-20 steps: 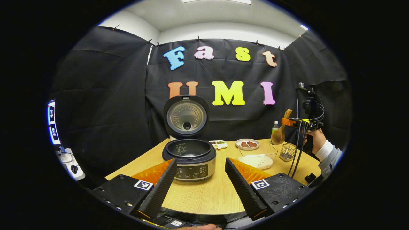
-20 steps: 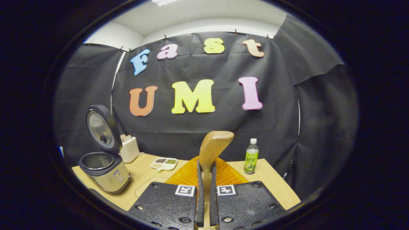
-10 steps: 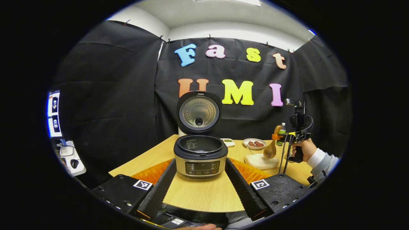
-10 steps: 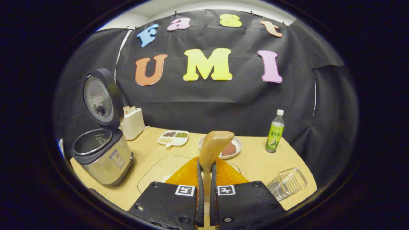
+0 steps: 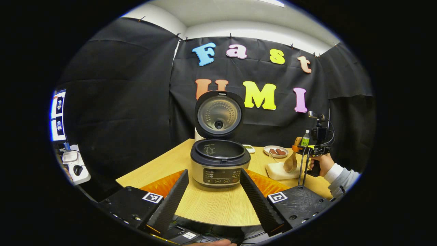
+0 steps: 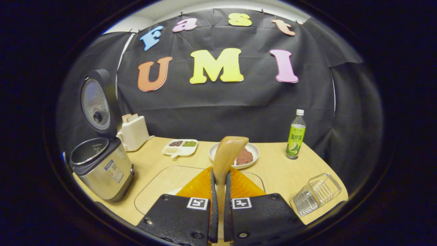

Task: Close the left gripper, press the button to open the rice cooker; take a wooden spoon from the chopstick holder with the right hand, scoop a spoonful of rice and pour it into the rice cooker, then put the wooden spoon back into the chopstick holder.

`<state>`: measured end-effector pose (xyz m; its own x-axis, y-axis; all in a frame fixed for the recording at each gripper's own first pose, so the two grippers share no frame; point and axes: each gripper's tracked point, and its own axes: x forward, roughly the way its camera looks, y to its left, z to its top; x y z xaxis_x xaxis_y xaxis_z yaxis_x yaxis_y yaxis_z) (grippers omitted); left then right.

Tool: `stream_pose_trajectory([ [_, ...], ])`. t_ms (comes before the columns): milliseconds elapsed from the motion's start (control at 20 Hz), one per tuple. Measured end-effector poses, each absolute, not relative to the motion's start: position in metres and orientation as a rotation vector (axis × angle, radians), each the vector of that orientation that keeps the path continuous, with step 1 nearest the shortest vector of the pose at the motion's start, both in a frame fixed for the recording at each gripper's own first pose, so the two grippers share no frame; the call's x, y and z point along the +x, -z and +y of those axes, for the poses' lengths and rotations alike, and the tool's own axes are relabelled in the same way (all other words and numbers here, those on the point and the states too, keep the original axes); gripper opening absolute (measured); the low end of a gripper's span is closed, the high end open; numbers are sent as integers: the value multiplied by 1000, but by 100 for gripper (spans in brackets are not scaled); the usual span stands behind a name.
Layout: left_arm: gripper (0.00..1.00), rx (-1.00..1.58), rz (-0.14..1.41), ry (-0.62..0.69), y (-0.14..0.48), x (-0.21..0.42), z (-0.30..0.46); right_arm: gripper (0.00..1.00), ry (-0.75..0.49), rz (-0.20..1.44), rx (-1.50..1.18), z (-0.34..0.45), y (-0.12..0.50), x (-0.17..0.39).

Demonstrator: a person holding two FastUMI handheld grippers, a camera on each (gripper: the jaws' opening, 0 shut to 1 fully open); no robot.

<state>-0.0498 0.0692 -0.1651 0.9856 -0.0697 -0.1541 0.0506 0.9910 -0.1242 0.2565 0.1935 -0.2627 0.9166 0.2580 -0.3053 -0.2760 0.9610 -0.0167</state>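
1. My right gripper (image 6: 219,218) is clamped on the handle of the wooden spoon (image 6: 227,155); both fingers press the handle, and its end sticks up past the fingertips.
2. In the left gripper view I see that same right gripper (image 5: 309,147) far to the right, with my hand (image 5: 319,163) on its grip. The spoon's bowl (image 5: 290,164) hangs down over the clear rice container (image 5: 278,172), which holds white rice.
3. My left gripper (image 5: 213,194) has its fingers wide apart and holds nothing. It hangs near the table's (image 5: 218,208) near edge, facing the front panel of the rice cooker (image 5: 220,163).
4. The cooker's lid (image 5: 219,114) stands upright and open. I cannot tell whether the inner pot holds anything.
5. The wire chopstick holder (image 6: 315,194) lies tipped on its side at the table's right edge.
6. Far on the table, a white plate (image 6: 251,150) holds reddish-brown food, a small divided tray (image 6: 181,147) holds dark and green bits, and a green bottle (image 6: 295,135) stands to the right.
7. A white toaster (image 6: 134,131) stands just behind the cooker.
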Motion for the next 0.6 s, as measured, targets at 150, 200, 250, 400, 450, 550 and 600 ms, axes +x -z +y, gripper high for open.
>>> stream_pose_trajectory([
  [150, 96, -124, 157, 64, 166, -49, 65, 12, -308, 327, -5, 204, 266, 251],
  [200, 96, -125, 156, 67, 165, -50, 65, 12, -319, 331, 13, 206, 266, 249],
  [250, 96, -125, 156, 70, 166, -51, 64, 12, -339, 339, 39, 212, 267, 245],
  [400, 96, -121, 156, 70, 167, -50, 63, 12, -371, 365, 151, 221, 267, 237],
  [450, 96, -120, 159, 72, 168, -51, 61, 12, -378, 378, 197, 223, 267, 235],
  [550, 96, -113, 166, 73, 170, -52, 60, 12, -397, 407, 288, 226, 267, 234],
  [600, 96, -109, 167, 72, 172, -51, 61, 12, -402, 429, 338, 225, 267, 233],
])
